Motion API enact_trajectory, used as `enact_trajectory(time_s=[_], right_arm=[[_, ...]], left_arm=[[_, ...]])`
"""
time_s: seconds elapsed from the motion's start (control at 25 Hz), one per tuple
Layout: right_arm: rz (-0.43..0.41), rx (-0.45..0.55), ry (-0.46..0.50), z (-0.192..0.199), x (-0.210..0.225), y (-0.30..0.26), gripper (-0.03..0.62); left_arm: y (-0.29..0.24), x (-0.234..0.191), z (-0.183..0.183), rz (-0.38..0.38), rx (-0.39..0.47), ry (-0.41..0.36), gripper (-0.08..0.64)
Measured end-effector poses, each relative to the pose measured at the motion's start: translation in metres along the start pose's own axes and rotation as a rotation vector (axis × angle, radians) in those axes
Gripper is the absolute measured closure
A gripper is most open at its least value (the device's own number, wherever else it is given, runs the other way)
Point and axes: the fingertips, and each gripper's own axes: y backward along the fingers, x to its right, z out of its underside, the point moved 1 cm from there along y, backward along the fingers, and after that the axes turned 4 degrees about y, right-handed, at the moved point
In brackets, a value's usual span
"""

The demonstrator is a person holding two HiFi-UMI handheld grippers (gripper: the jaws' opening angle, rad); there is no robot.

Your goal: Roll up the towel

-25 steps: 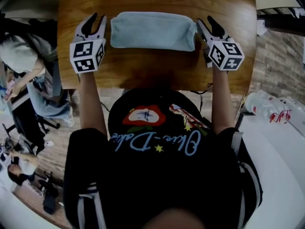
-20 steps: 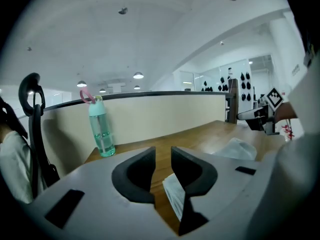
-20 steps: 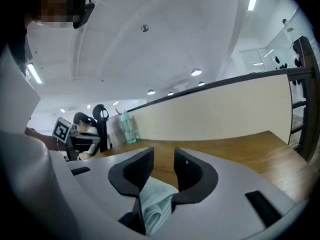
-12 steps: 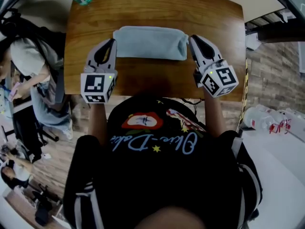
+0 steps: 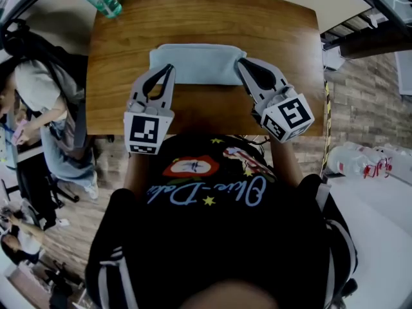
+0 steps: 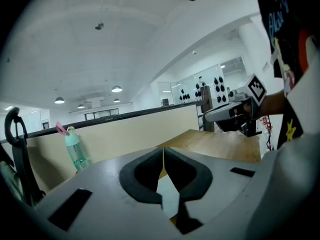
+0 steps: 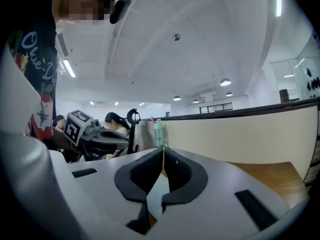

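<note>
My left gripper (image 5: pixel 170 67) and right gripper (image 5: pixel 240 62), both just closed empty, hover near-side of the towel (image 5: pixel 196 63), lying left-to-right across the table (image 5: pixel 206 18).

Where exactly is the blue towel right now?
In the head view the rolled towel lies in the middle of the wooden table, with the left gripper at its near left corner and the right gripper at its near right corner.

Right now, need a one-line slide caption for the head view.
Rolled towel lies on the wooden table; left gripper and right gripper, both shut and empty, hover by its ends.
</note>
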Motion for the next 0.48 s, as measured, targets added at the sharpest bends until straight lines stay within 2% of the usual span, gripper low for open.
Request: enact_trajectory(time_s=[0.16,0.48], right_arm=[[0.0,-0.001,0.015,-0.0008,-0.0025,0.0027,0.591],[-0.003,-0.024,0.011,0.0053,-0.0015,0.0038,0.592]], left_arm=[[-0.0049,0.0081,-0.006,0.027,0.013,-0.015,0.549],[-0.0033,0.0067,-0.0024,0.016,-0.013,-0.035,0.549]])
